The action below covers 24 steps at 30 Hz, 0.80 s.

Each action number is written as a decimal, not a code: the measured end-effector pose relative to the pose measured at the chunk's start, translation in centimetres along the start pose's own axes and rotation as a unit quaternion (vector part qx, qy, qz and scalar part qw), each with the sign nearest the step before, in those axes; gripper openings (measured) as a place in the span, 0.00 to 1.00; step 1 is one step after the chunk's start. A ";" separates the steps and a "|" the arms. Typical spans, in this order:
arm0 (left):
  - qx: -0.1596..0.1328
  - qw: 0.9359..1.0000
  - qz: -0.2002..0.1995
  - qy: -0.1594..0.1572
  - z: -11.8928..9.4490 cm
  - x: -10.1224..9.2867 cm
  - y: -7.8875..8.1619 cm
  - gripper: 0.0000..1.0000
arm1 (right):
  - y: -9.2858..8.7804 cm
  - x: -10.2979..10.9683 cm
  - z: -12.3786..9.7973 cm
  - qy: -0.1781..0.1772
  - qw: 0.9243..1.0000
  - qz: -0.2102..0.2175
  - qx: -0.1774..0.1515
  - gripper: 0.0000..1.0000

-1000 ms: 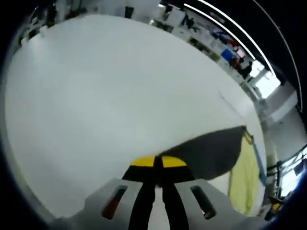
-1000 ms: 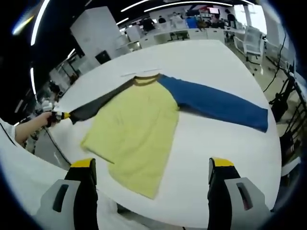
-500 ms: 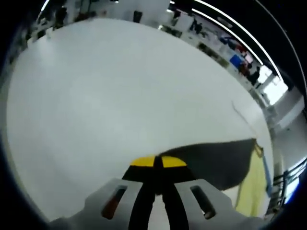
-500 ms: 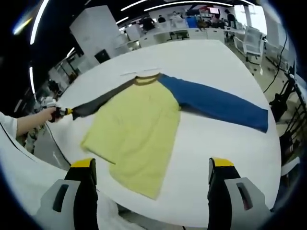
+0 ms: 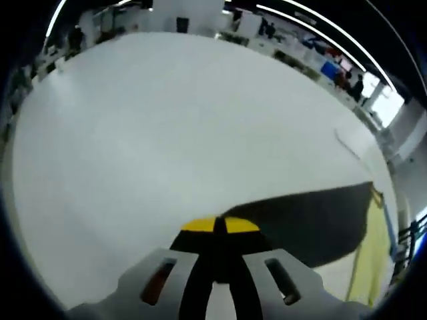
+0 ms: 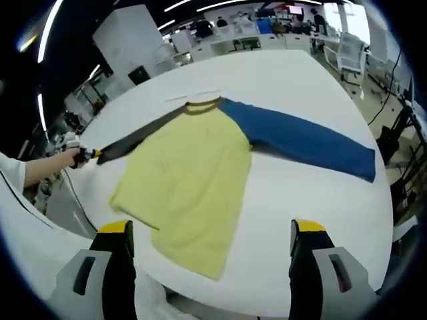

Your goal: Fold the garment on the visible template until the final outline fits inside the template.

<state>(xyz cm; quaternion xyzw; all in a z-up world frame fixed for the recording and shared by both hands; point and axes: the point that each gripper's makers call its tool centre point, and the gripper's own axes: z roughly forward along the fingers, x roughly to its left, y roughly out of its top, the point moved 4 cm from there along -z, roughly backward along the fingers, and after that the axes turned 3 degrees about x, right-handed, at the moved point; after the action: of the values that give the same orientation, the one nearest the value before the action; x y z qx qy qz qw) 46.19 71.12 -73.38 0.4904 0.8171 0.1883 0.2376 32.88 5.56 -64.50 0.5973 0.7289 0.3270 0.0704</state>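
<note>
Left gripper view: left claw pinches dark sleeve.

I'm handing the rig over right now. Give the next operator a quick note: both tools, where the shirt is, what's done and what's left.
Left tool: shut on the cuff end of the dark grey sleeve, holding it stretched out from the shirt.
Right tool: open, holding nothing, hovering near the hem of the yellow shirt.
Shirt: lying flat on the white table; blue sleeve spread out to the other side.
Done: grey sleeve gripped.
Left: every fold, no fold shows yet. Probably bring the grey sleeve over the body first.
</note>
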 end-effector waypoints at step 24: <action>-0.036 0.998 0.032 0.026 1.6 -0.1 2.4 0.00 | 0.1 -0.4 0.5 -0.004 1.000 0.015 0.008 0.97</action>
<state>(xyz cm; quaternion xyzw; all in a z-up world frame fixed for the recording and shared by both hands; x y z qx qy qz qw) 48.88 72.19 -73.38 0.5026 0.7996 0.2377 0.2271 33.32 5.46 -64.97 0.6096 0.7224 0.3202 0.0635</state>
